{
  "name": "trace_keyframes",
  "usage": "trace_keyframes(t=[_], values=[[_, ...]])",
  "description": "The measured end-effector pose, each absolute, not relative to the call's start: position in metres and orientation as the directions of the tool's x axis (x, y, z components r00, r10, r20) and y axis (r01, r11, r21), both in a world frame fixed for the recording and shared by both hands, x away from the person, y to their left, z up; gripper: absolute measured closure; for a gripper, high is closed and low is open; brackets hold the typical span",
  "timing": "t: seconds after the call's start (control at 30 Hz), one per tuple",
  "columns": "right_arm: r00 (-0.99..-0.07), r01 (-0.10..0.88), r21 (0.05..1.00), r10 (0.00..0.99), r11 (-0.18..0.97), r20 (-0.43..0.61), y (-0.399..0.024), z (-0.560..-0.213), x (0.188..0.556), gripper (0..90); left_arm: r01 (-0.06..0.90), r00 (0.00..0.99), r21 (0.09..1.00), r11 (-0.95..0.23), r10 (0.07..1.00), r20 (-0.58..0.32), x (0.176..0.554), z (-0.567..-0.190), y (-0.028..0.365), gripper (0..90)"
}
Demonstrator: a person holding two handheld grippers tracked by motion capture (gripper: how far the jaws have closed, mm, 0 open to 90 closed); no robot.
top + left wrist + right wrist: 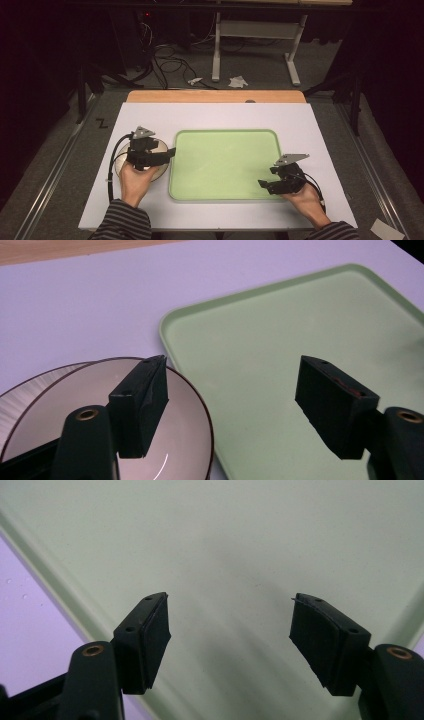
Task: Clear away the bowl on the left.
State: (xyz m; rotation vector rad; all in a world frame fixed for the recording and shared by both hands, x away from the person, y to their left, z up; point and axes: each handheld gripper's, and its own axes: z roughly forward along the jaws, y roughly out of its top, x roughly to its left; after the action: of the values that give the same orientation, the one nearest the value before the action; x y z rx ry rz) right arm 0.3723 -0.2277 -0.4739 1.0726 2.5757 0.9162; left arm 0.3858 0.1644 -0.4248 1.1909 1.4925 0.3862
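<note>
A pale green tray (225,165) lies in the middle of a white mat (215,117). Left of it rests a round cream plate (161,172) with a dark brown rim. My left gripper (169,154) hovers over that plate, pointing toward the tray. In the left gripper view the gripper (232,390) is open and holds nothing; one jaw hangs over the plate (185,420), the other over the tray (260,340). A second, silvery rim (25,392) peeks out from under the plate. My right gripper (265,179) sits over the tray's near right corner. Its jaws (230,625) are open above bare tray (225,540).
The mat covers a wooden table whose far edge (215,96) shows. Beyond it lie cables (167,62) and the legs of a white stand (216,55) on the grey floor. Mat (320,150) runs beside the tray on the right.
</note>
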Motion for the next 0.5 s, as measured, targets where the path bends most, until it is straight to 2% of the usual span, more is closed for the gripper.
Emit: trace_keyframes(t=[0.5], values=[[-0.715,0.574,0.607,0.698,0.55,0.044,-0.228,-0.476,0.373,34.6,0.511,0.12,0.767,0.388,0.851,-0.511,0.39,-0.431,0.176,29.6]])
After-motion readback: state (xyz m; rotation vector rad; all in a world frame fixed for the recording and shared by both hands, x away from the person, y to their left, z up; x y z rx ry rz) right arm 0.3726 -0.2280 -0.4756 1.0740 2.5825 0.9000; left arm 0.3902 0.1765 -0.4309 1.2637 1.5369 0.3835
